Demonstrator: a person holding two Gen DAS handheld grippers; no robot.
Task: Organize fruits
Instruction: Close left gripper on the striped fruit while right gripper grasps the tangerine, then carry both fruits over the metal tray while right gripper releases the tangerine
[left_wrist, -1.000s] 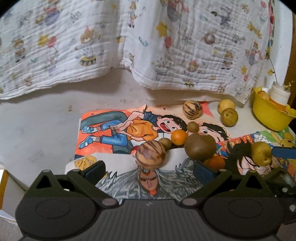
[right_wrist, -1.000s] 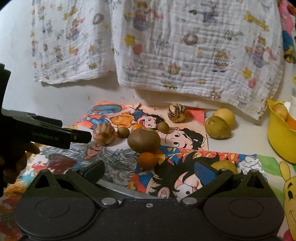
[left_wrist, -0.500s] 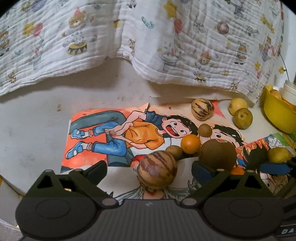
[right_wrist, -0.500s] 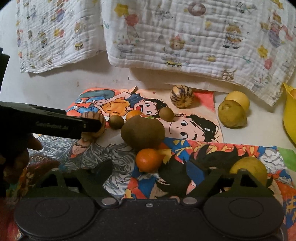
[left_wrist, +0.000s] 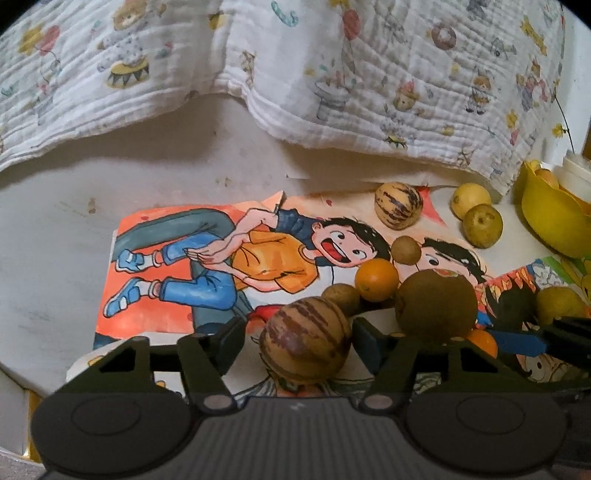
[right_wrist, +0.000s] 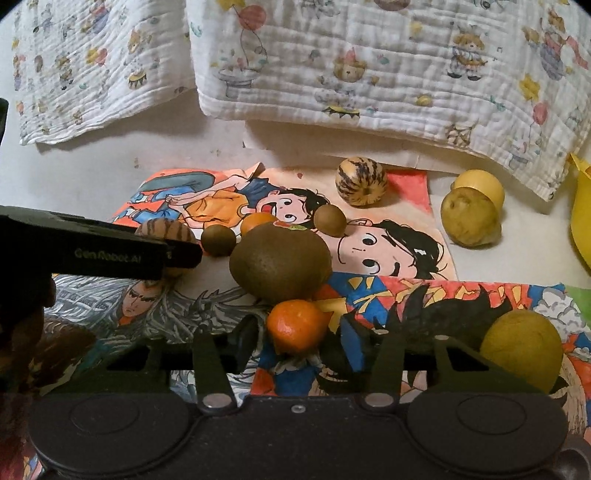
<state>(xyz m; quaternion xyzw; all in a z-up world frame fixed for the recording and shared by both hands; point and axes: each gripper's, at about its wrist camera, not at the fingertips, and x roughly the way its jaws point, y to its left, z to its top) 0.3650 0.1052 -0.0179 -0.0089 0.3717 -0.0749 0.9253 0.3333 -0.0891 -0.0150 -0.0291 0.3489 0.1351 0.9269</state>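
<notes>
Both grippers have come down and forward over the cartoon posters (left_wrist: 207, 258) since a second ago, and their jaws, then spread wide, are now closing, each around its own fruit. The left gripper (left_wrist: 295, 341) has the striped melon (left_wrist: 304, 339) between its fingers; the pads stand just beside its flanks, with a slight gap still showing at the left one, so it does not look clamped yet. The right gripper (right_wrist: 297, 341) brackets the small orange (right_wrist: 297, 325), which sits just in front of the big brown fruit (right_wrist: 280, 260); there too a sliver of space shows on each side. Taking that big brown fruit as the marker, the melon lies to its left, the orange just this side of it, and the yellow bowl (left_wrist: 546, 221) well off to its right. My reading is that two pickups are about to be completed, presumably bound for that bowl.
</notes>
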